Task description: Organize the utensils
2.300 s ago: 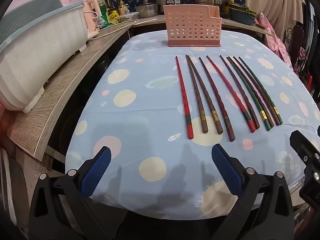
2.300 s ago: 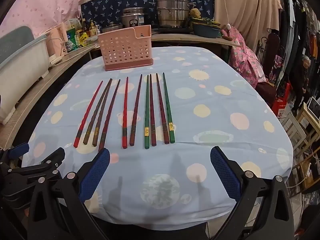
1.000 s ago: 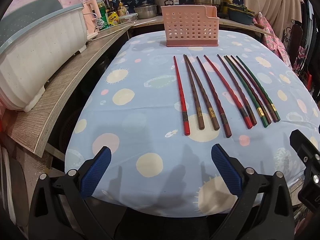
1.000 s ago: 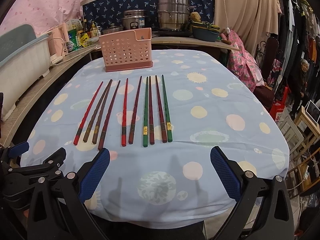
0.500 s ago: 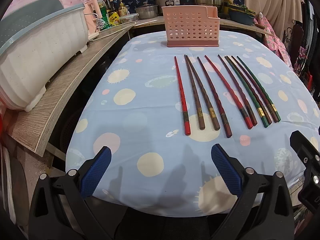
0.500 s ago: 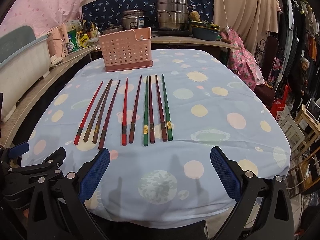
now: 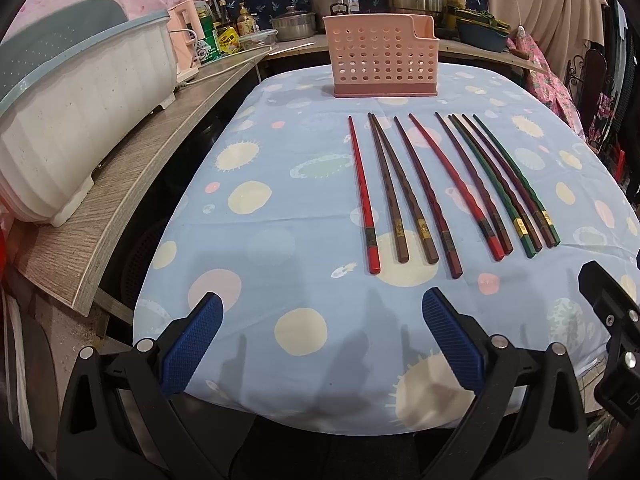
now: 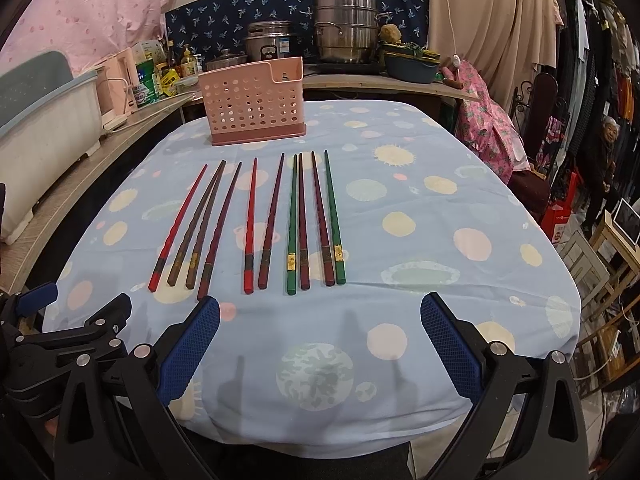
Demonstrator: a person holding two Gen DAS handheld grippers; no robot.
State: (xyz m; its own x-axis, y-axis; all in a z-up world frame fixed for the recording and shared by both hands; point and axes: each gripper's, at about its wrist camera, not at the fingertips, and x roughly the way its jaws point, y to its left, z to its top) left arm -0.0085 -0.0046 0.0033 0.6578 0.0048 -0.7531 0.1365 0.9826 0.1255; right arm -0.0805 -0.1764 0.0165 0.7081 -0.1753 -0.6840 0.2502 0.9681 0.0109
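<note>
Both the left gripper and right gripper hover level, jaws spread.

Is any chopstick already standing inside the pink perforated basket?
No. All the chopsticks lie flat on the tablecloth, in front of the pink perforated basket.

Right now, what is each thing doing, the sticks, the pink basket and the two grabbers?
chopsticks: ten, flat in a row on the tablecloth
pink basket: upright beyond them, contents hidden
left gripper: fingers open, holding nothing
right gripper: fingers open, holding nothing
</note>
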